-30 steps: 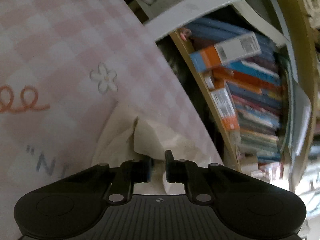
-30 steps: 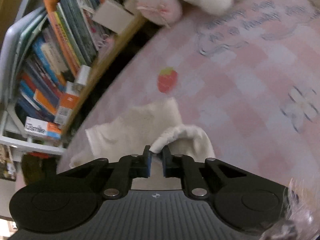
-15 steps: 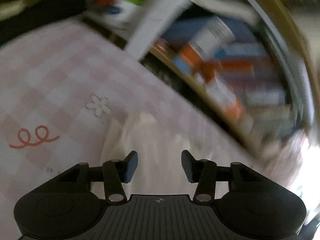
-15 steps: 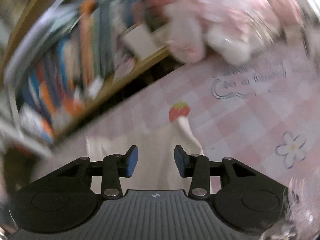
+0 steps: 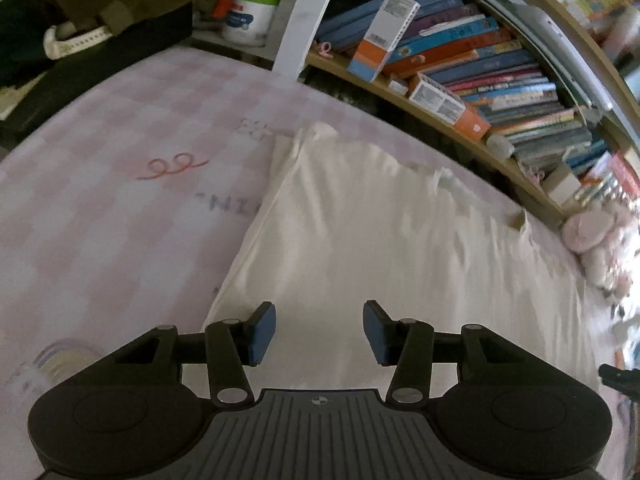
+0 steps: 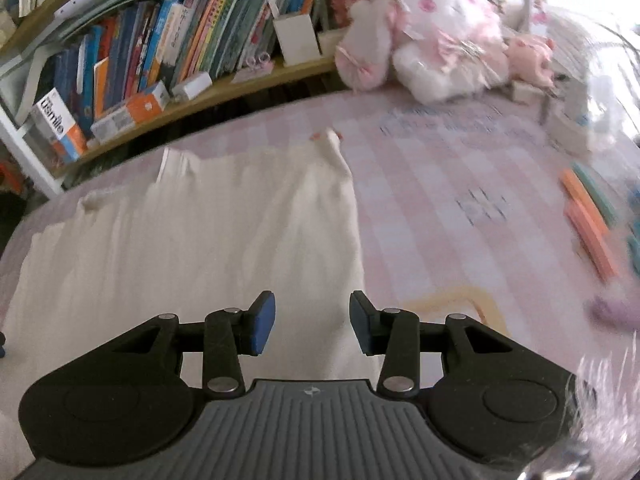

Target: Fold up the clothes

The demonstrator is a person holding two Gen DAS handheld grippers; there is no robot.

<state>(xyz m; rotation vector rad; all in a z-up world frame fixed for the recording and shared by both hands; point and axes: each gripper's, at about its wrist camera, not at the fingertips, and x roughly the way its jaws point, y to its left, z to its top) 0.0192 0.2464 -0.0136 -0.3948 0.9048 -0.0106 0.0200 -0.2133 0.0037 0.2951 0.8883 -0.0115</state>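
Note:
A cream white garment (image 5: 380, 248) lies spread flat on the pink checked bed sheet (image 5: 100, 200). It also shows in the right wrist view (image 6: 200, 240). My left gripper (image 5: 319, 332) is open and empty, held above the garment's near left part. My right gripper (image 6: 312, 328) is open and empty, above the garment's near right edge. Both grippers are clear of the cloth.
A low shelf packed with books (image 5: 460, 64) runs along the far side of the bed and shows in the right wrist view too (image 6: 140, 60). Pink and white plush toys (image 6: 440, 40) sit at the far right. Orange and green sticks (image 6: 592, 220) lie on the right. Dark bags (image 5: 100, 12) are at far left.
Both grippers were shut on the garment's corners a second ago. They have opened, let go and pulled back and up. The garment now lies spread flat.

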